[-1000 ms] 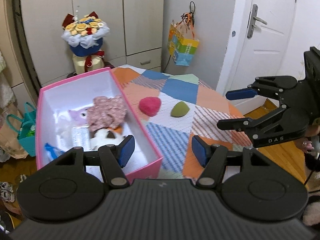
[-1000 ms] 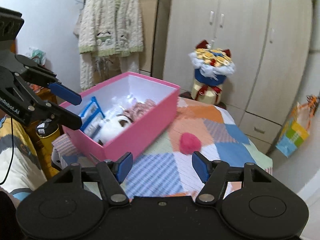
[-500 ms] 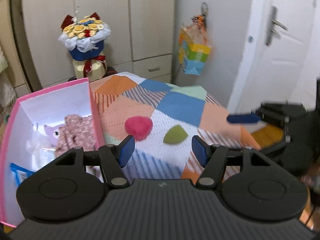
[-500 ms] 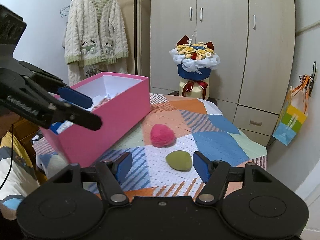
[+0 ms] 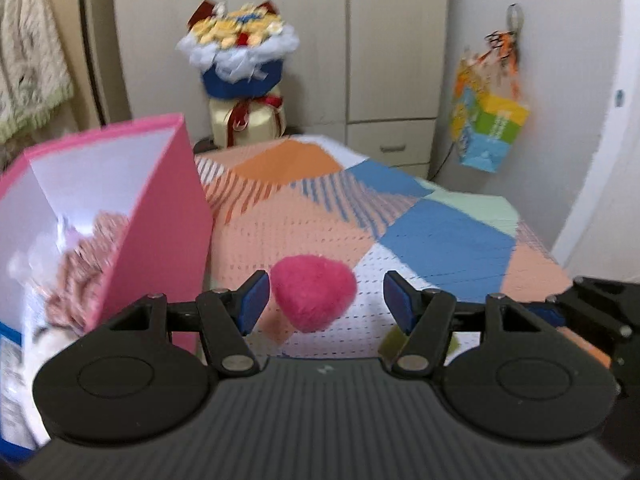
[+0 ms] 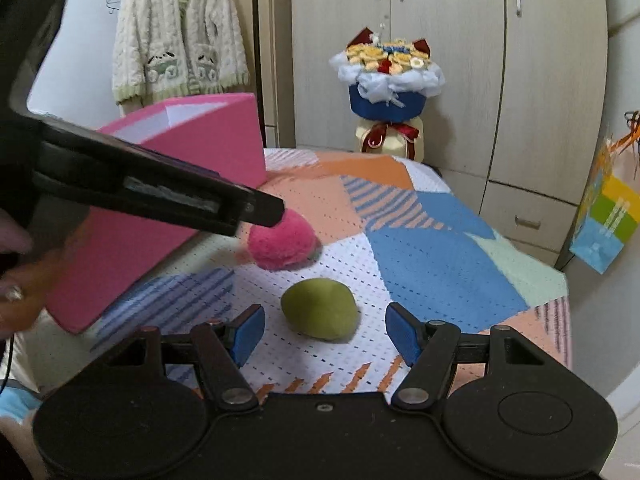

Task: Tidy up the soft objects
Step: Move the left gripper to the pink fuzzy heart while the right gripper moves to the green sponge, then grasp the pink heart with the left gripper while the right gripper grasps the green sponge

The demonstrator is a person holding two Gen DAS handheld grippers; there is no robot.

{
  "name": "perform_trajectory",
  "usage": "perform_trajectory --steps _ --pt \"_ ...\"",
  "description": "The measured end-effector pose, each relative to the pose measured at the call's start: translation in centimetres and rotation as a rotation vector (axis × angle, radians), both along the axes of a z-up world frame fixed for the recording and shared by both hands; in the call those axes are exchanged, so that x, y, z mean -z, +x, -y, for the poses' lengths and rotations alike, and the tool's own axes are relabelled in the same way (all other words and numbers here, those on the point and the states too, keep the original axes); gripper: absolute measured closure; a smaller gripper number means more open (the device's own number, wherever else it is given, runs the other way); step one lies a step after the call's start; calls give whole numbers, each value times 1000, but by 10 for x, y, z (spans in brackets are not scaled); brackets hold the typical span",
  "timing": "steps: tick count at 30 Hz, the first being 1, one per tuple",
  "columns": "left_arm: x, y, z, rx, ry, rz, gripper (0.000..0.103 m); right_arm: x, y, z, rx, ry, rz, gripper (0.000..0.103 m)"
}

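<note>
In the left wrist view, the left gripper [image 5: 324, 300] has its jaws wide apart, and the pink fluffy heart [image 5: 314, 296] lies between them on the patchwork cloth [image 5: 440, 236], just right of the pink box [image 5: 160, 220]. The box holds a floral fabric piece [image 5: 84, 264].

In the right wrist view, the right gripper [image 6: 325, 334] is also spread open around the green soft piece [image 6: 319, 314], not touching it. This piece lies near the heart [image 6: 282, 244], on the side away from the box [image 6: 188, 160].

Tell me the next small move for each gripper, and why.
Probably ease both forward, then close. The left gripper stands open with the pink plush heart between its fingers; the right gripper stands open just short of the green soft piece. Neither is gripped yet.
</note>
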State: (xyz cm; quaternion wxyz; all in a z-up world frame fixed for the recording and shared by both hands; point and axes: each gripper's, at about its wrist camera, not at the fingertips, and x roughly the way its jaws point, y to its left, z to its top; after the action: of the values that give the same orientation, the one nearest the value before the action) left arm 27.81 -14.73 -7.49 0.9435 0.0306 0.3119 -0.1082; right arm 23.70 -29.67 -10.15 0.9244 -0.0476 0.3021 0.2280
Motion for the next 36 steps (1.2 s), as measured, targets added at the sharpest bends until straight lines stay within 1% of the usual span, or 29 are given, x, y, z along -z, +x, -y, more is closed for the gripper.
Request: perform_trajectory --steps 4,7,10,15,18,19,20,21,23,26,28,30,33,36 --pt "14 9 6 -47 26 12 41 8 14 -4 -1 16 -28 32" --pt "17 16 6 -98 -7 17 41 14 23 -8 -7 0 -41 32" --pt "25 23 12 -108 0 -12 41 19 28 -12 -18 -7 -61 32" --pt "33 30 14 -147 -4 -19 40 20 30 -10 6 21 -58 32" --pt "36 33 10 -174 -37 -14 40 21 31 -11 7 6 -49 32" --pt "36 33 8 -177 -52 -17 41 21 30 -13 6 -7 -41 34" --pt "37 34 7 -175 -59 -22 43 22 28 -14 7 -16 -33 44" --pt "37 34 6 -173 -61 -23 46 22 26 -14 -1 -16 -29 48" --pt "36 32 7 -176 -52 -12 49 21 23 -16 5 -14 -25 52" --pt "36 29 8 -187 -38 -4 50 19 21 -14 36 -3 -51 52" --pt "35 26 7 -184 -39 0 52 13 15 -8 84 51 -67 52" --pt "33 21 7 -178 -30 16 52 9 6 -3 110 101 -60 52" --pt "27 10 6 -166 -29 44 52 6 -6 -2 145 111 -36 52" --pt "20 -5 4 -146 -45 72 52 5 -18 1 184 121 -33 52"
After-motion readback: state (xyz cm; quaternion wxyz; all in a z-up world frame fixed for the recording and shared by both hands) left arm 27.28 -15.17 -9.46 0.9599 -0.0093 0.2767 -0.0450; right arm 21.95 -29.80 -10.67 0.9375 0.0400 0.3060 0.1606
